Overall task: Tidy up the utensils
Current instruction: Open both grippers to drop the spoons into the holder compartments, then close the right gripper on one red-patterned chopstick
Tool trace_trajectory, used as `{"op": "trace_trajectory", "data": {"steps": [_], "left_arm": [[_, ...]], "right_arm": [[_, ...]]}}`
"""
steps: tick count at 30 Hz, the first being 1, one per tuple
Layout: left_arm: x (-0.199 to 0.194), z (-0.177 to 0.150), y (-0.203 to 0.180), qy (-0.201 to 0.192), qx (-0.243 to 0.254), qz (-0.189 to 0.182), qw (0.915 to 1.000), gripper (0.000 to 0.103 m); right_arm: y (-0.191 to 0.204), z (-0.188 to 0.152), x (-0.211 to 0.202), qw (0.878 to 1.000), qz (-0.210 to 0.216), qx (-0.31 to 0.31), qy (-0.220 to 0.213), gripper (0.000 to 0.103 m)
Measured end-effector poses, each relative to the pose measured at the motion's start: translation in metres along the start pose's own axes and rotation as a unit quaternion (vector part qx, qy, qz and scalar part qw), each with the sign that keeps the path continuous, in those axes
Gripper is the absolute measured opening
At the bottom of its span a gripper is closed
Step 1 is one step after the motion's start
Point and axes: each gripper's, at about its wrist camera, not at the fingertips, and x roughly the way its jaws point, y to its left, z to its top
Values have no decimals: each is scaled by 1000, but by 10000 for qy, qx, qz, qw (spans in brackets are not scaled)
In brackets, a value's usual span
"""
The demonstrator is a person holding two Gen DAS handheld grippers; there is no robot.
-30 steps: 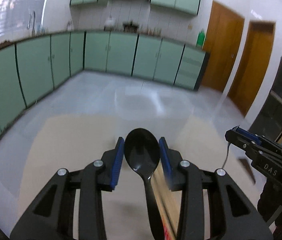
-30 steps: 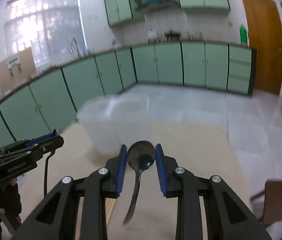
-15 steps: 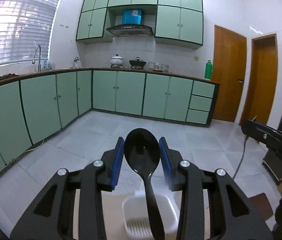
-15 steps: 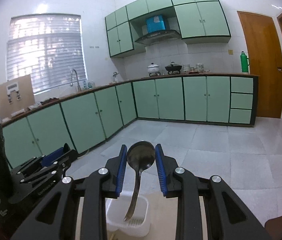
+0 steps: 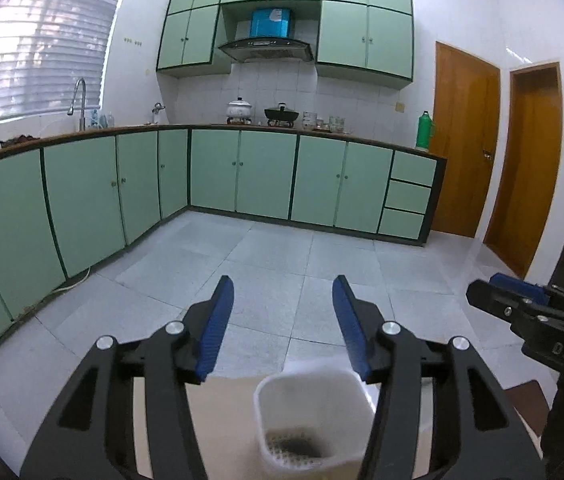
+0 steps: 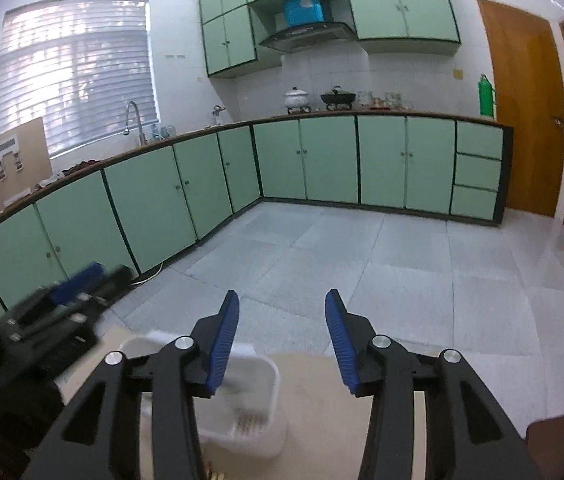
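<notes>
A white plastic utensil holder (image 5: 310,424) stands on the beige table below my left gripper (image 5: 282,320), which is open and empty with its blue pads spread wide. A dark shape shows at the holder's perforated bottom. In the right wrist view the same holder (image 6: 257,412) sits low and left of my right gripper (image 6: 282,336), which is also open and empty. No spoon shows between either pair of fingers. The right gripper (image 5: 530,320) shows at the right edge of the left wrist view, and the left gripper (image 6: 61,308) appears blurred at the left of the right wrist view.
The beige table (image 6: 342,412) lies under both grippers. Beyond it are a grey tiled floor (image 5: 282,256), green base cabinets (image 5: 241,172) along the walls and wooden doors (image 5: 466,140) at the right. A brown chair corner (image 6: 550,436) shows low right.
Both grippers held a black spoon upright, then opened. The spoons are gone from between the fingers, and the white holder now sits below them.
</notes>
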Motion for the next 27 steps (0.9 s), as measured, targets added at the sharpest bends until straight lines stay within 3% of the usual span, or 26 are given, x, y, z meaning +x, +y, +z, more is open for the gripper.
{"op": "trace_trajectory", "data": {"steps": [4, 8, 13, 17, 22, 27], "left_arm": [[-32, -18, 3, 205, 171, -31, 9996, 59], [-72, -66, 4, 750, 228, -107, 9969, 68], [-108, -143, 4, 1709, 200, -110, 9850, 69], [-129, -196, 4, 2292, 227, -11, 9731, 69], [-145, -224, 5, 2632, 252, 92, 9644, 70], [-158, -235, 1, 2656, 282, 132, 9636, 75]], "right_arm": [[-20, -36, -31, 9996, -89, 207, 178, 60], [-35, -90, -64, 9980, -139, 246, 558, 69], [-31, -173, -99, 9919, -198, 123, 1251, 69], [-24, -213, -120, 9868, -69, 286, 1594, 68], [-4, -236, -138, 9831, 178, 105, 1819, 60], [21, -247, -148, 9807, 361, -223, 1907, 57]]}}
